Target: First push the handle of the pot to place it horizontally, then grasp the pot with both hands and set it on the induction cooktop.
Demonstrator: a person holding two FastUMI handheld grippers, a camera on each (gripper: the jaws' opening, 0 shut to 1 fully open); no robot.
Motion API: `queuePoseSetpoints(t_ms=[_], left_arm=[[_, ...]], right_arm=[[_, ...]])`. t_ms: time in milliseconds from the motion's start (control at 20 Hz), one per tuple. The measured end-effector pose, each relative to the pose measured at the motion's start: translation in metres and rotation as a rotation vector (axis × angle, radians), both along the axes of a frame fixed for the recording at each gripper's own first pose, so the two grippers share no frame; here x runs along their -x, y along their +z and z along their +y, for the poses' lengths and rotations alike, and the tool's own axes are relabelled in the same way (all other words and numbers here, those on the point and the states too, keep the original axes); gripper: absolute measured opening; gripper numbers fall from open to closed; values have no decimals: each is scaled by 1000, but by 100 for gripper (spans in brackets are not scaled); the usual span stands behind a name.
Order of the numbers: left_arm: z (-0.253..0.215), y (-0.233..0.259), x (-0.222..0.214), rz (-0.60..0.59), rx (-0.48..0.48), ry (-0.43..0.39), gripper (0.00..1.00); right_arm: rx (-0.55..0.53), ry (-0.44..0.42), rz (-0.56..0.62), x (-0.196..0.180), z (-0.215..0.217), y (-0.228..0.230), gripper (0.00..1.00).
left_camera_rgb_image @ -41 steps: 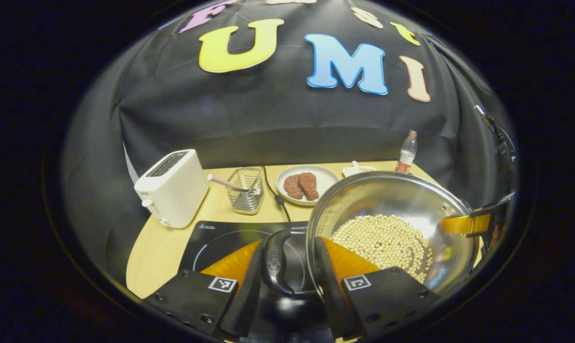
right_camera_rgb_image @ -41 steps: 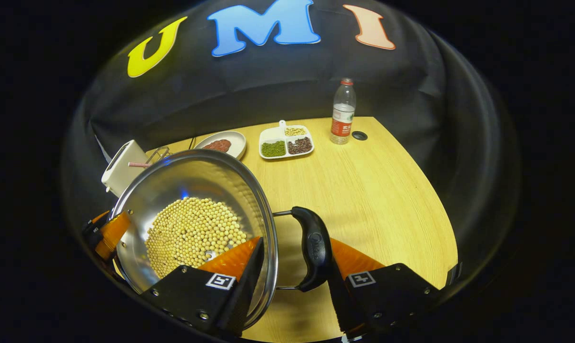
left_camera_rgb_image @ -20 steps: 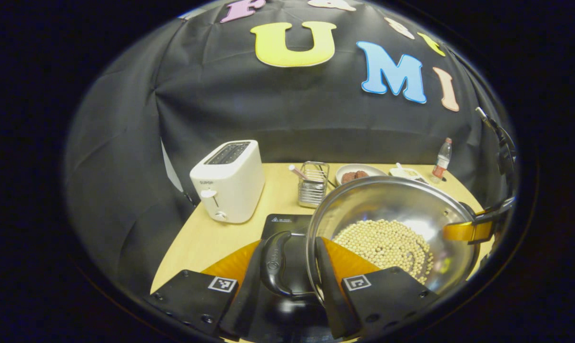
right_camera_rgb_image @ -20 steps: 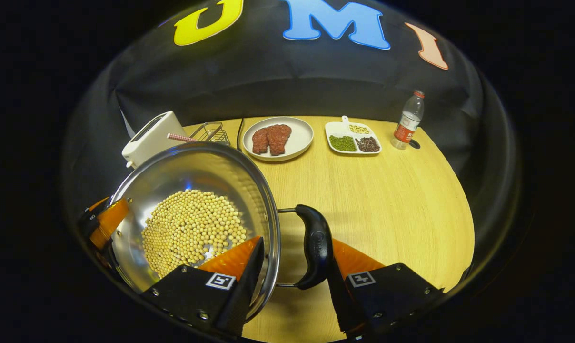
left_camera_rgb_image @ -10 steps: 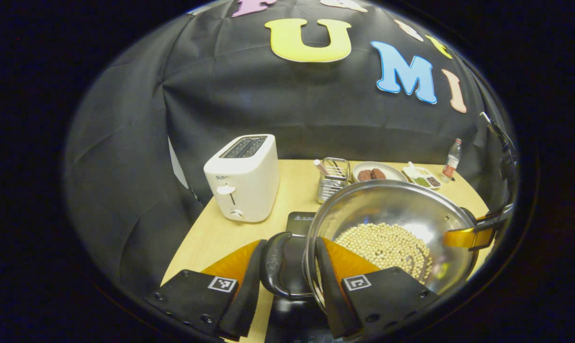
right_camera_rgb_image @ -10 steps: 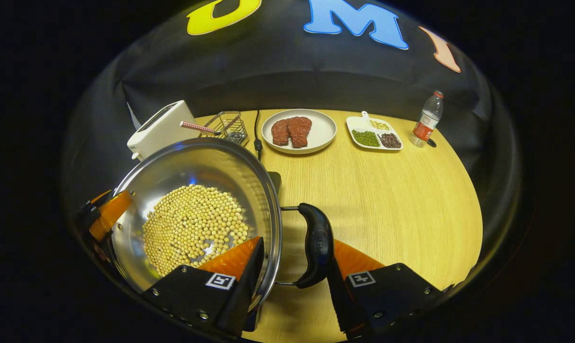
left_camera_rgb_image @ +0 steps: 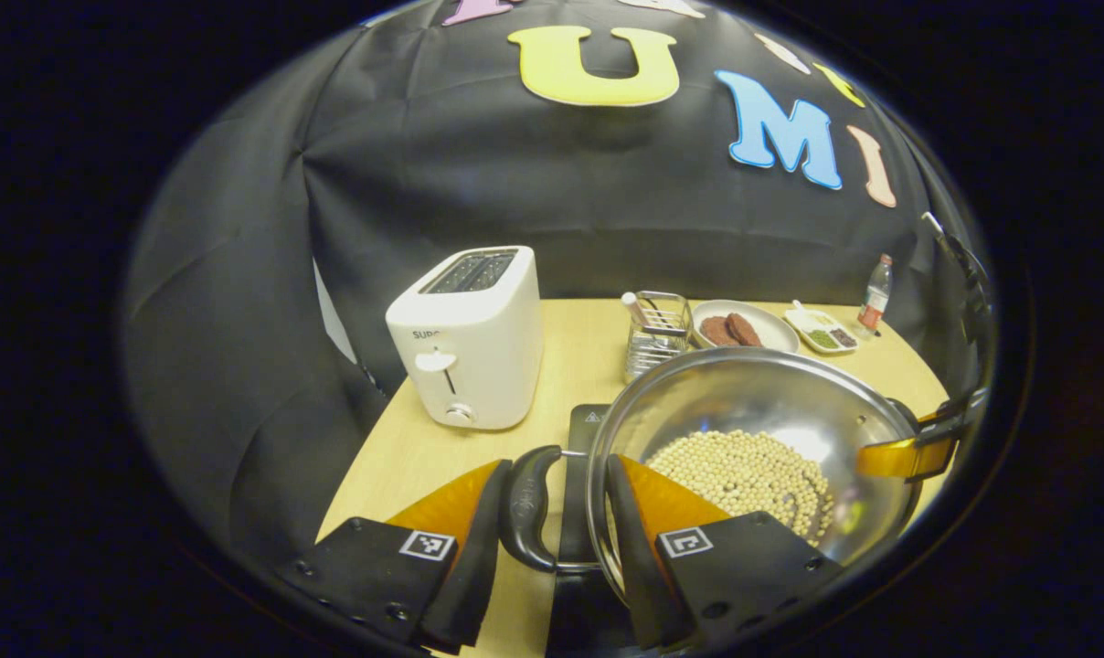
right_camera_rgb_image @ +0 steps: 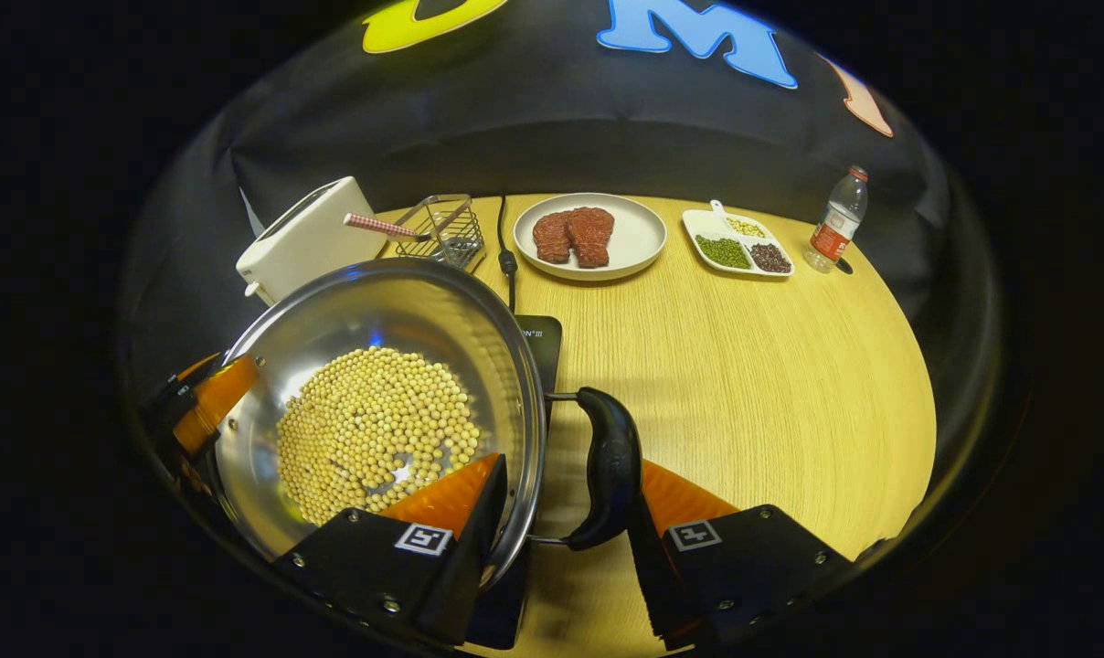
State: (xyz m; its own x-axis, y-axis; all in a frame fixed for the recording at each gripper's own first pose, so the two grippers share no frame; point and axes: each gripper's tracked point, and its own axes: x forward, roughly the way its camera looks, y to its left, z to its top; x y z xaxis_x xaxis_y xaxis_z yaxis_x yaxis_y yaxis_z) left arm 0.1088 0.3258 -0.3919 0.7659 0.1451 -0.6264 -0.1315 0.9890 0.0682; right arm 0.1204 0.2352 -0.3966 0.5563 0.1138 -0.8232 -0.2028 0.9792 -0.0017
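**A:** Where is the pot (right_camera_rgb_image: 378, 402) held?

**B:** It is carried between the two claws, above the black induction cooktop (right_camera_rgb_image: 538, 343), whose edge is seen beneath it on the desk (right_camera_rgb_image: 744, 384). The left claw (left_camera_rgb_image: 552, 512) is seen with one finger outside the black side handle (left_camera_rgb_image: 525, 503) and the other inside the rim; the right claw (right_camera_rgb_image: 561, 498) straddles the opposite handle (right_camera_rgb_image: 607, 466) likewise. Whether both fingers are actually pressed tight cannot be told.

**A:** How is the pot expected to handle?

**B:** Stiff polished steel is judged slippery, and the load of soybeans (right_camera_rgb_image: 374, 429) is judged to add weight and to roll if the pot is tipped. Hold is best taken at the two handles, and the pot kept level.
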Motion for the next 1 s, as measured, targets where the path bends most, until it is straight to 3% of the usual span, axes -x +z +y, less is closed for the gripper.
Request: queuePoseSetpoints(t_ms=[150, 250, 550, 600, 750, 850, 950, 1000], left_arm=[[2, -2, -4, -5, -1, -1, 70], [2, -3, -2, -6, 0, 0, 64], [11, -11, 4, -49, 24, 32, 67], [11, -12, 3, -48, 23, 35, 72], [11, -10, 1, -66, 41, 55, 70], [12, 8, -1, -127, 66, 89, 75], [20, 16, 6, -149, 70, 127, 98], [26, 19, 11, -155, 64, 147, 100]], right_arm=[[3, 5, 4, -4, 1, -4, 71], [3, 7, 4, -5, 1, -4, 71], [-25, 26, 0, -3, 5, 0, 71], [-25, 29, 2, -2, 6, 0, 71], [-49, 29, 1, -3, 7, 1, 71], [-58, 46, -2, -2, 5, 2, 71], [-64, 62, -32, -3, 2, 9, 73], [-74, 74, -47, -4, 1, 13, 80]])
